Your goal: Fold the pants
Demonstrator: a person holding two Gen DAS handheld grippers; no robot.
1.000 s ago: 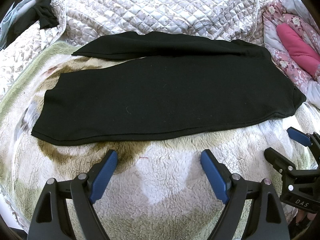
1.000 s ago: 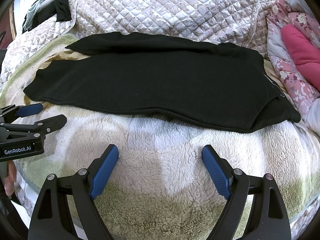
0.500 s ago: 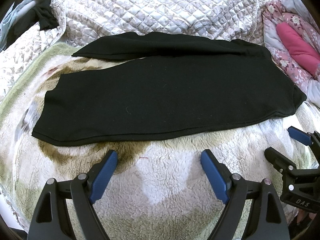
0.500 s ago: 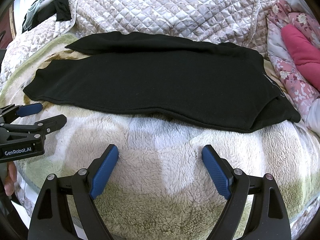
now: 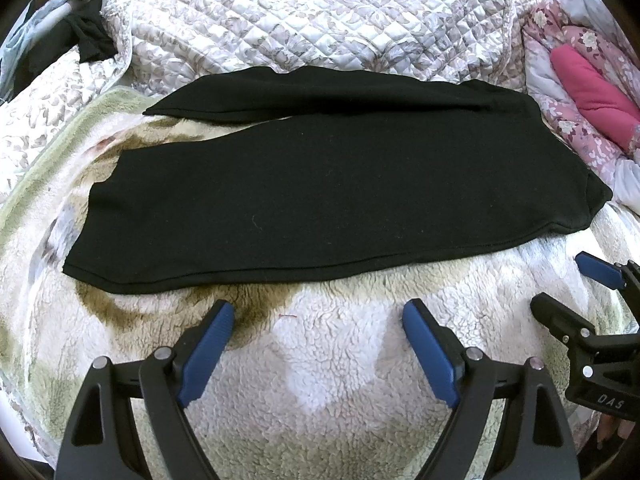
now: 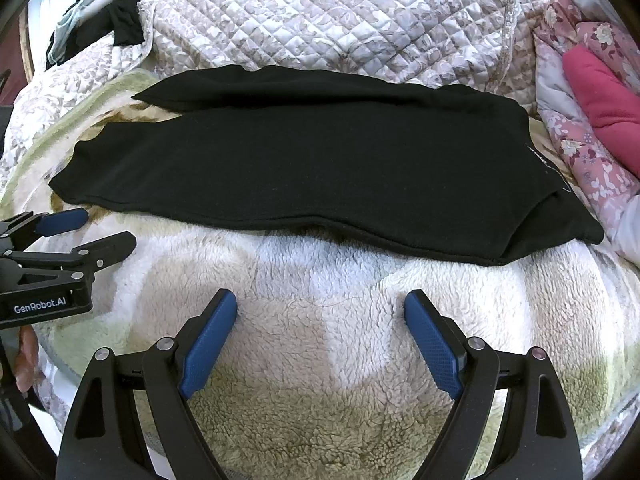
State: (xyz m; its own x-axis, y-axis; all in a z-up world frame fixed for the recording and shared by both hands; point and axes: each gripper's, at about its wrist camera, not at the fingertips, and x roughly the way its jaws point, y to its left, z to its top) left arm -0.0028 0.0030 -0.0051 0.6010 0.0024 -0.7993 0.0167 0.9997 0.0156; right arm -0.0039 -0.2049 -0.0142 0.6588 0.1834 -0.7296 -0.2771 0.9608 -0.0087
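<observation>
Jaws spread, black knit pants (image 5: 328, 200), fleecy blanket (image 5: 340, 344)

Pants (image 5: 328, 200) – matt black knit; blanket (image 5: 340, 360) – shaggy fleece; quilt (image 5: 320, 20) satiny.

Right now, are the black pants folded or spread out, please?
Spread: the black pants lie flat, both legs showing side by side on the fleece blanket.

Fleecy cream blanket (image 5: 340, 360) over the bed, black pants (image 5: 320, 192) flat across it.
</observation>
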